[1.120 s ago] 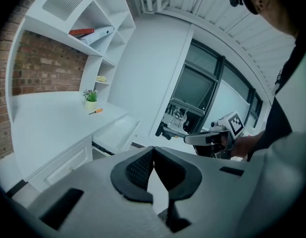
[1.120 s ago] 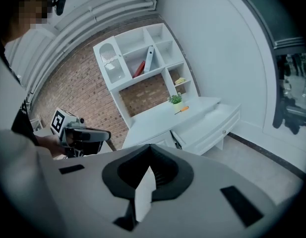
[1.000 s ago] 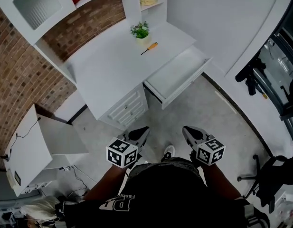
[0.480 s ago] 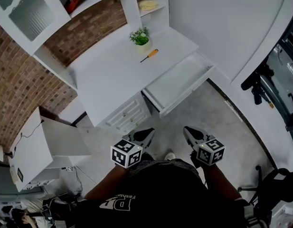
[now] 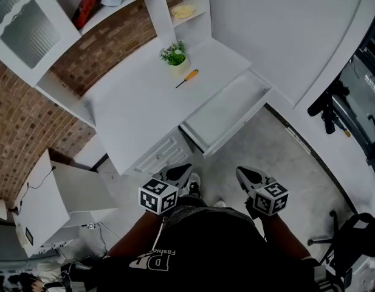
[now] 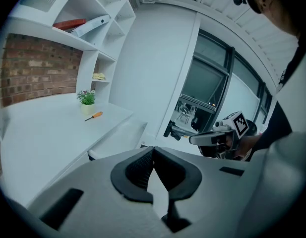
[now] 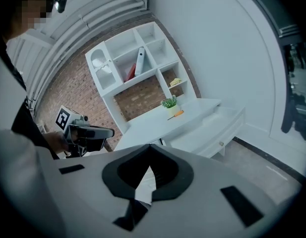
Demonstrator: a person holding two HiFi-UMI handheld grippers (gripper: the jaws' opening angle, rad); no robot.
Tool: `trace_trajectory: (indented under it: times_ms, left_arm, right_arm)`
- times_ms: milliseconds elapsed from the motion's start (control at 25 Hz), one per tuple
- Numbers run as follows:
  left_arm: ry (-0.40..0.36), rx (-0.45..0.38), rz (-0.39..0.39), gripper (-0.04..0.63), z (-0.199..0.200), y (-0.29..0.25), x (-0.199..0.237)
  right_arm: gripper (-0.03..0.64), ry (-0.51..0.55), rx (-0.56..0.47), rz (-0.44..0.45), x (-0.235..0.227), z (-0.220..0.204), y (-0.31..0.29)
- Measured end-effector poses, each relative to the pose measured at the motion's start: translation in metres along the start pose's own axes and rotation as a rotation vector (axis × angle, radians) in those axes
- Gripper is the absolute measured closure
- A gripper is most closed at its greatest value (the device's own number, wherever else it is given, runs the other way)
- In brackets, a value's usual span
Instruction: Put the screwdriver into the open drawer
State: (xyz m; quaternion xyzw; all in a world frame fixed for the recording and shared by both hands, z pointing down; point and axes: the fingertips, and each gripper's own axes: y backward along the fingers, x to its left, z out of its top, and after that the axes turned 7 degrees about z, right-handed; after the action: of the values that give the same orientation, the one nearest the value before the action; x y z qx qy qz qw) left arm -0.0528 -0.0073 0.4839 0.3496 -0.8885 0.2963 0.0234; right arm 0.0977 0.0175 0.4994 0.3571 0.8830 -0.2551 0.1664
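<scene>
The screwdriver point(image 5: 188, 78), orange-handled with a dark shaft, lies on the white desk point(image 5: 138, 105) just in front of a small potted plant point(image 5: 174, 54). It also shows small in the left gripper view point(image 6: 93, 116) and the right gripper view point(image 7: 176, 114). The open drawer point(image 5: 227, 111) juts from the desk's right side, and nothing shows inside it. My left gripper point(image 5: 180, 173) and right gripper point(image 5: 245, 176) hang low by the person's body, well short of the desk. Both are shut with nothing between their jaws.
Shelves above the desk hold a red book point(image 5: 89, 3) and a yellow item point(image 5: 182, 11). A low white cabinet point(image 5: 38, 202) stands at the left, with a brick wall point(image 5: 29, 120) behind. A black chair point(image 5: 351, 242) and dark gear point(image 5: 327, 105) are at the right.
The head view has shifted a little, so the desk sits slightly lower left in frame. Both grippers stay low by the body, still shut. The screwdriver has not moved.
</scene>
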Motion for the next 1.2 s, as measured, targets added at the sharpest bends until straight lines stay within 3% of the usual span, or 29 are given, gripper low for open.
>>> trace_trajectory:
  times_ms: [320, 800, 1200]
  left_arm:
    - [-0.062, -0.028, -0.058, 0.577, 0.053, -0.044, 0.033]
    - [-0.12, -0.018, -0.066, 0.577, 0.106, -0.092, 0.13]
    - [-0.177, 0.033, -0.102, 0.575, 0.122, -0.132, 0.204]
  right_arm:
    - [0.612, 0.017, -0.005, -0.06, -0.022, 0.039, -0.028]
    - [0.614, 0.027, -0.017, -0.128, -0.048, 0.096, -0.103]
    - [0.614, 0.007, -0.063, -0.224, -0.064, 0.121, -0.148]
